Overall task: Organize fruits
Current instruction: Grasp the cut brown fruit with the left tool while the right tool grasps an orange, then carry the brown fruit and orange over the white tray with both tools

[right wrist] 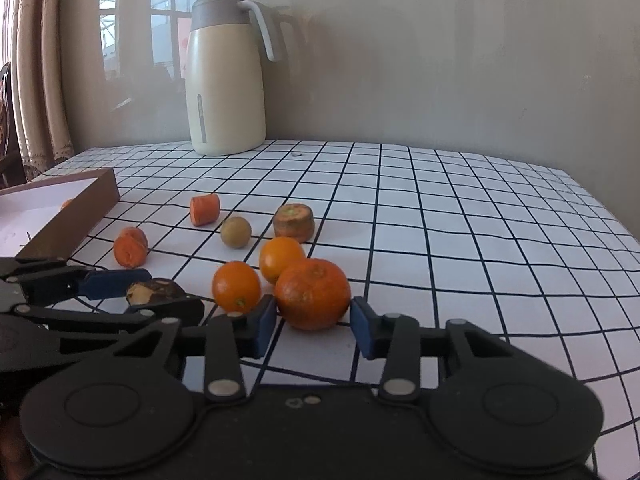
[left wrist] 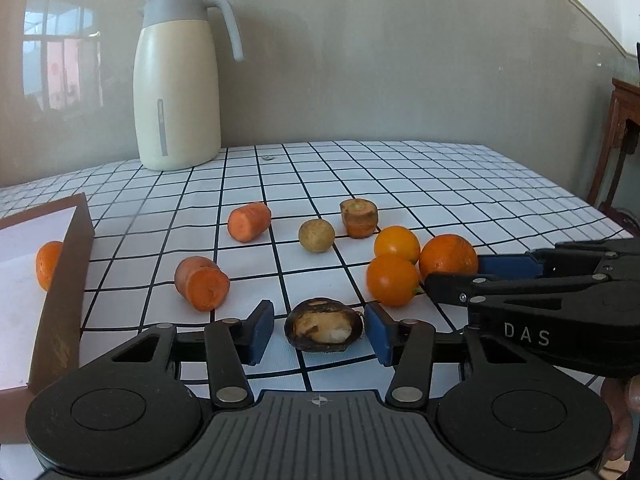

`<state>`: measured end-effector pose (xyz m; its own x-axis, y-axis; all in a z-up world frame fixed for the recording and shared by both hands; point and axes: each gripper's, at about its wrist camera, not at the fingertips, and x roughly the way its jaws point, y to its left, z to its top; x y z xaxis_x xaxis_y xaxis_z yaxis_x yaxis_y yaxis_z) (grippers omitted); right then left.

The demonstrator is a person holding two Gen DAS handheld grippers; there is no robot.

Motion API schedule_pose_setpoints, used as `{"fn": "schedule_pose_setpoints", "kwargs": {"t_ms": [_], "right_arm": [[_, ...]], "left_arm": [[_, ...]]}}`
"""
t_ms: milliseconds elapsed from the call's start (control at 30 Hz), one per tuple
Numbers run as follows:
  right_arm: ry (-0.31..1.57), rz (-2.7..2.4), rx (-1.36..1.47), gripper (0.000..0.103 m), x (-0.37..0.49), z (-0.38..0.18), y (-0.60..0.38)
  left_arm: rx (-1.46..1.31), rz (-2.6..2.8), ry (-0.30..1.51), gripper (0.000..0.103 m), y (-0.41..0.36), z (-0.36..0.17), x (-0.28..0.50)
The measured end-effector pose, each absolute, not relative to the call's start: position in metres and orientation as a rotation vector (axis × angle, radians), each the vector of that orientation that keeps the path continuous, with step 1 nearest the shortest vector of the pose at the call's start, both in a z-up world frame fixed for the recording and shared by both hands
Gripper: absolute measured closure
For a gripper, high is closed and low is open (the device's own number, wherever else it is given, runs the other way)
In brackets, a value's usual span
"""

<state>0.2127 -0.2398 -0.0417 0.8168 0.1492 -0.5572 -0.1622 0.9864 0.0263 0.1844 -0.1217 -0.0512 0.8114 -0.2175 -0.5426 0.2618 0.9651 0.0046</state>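
Progress is slight: one orange piece lies in the box. Your left hand-held gripper brackets the dark fruit, your right the tangerine, neither clamped; others wait on the surface.

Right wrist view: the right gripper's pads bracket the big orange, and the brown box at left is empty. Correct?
Not quite. The right gripper does bracket the big orange, but the brown box holds an orange piece, clearest in the left wrist view.
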Motion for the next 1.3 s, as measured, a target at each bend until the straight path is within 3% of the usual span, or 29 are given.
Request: {"fn": "schedule_pose_setpoints", "kwargs": {"t_ms": [233, 333, 833, 1300], "right_arm": [[0.591, 0.153, -0.037, 0.069, 0.220, -0.041, -0.237], [0.593, 0.156, -0.037, 0.070, 0.222, -0.041, -0.236], [0.543, 0.119, -0.027, 0.072, 0.202, -0.027, -0.243], [0.446, 0.168, -0.035, 0.072, 0.166, 0.011, -0.219]], "left_arm": [[0.090, -0.239, 0.565, 0.057, -0.122, -0.051, 0.182], [0.094, -0.248, 0.563, 0.064, -0.124, -0.051, 0.181], [0.120, -0.247, 0.507, 0.065, -0.119, -0.032, 0.164], [0.124, -0.155, 0.392, 0.065, -0.066, 0.009, 0.129]]}}
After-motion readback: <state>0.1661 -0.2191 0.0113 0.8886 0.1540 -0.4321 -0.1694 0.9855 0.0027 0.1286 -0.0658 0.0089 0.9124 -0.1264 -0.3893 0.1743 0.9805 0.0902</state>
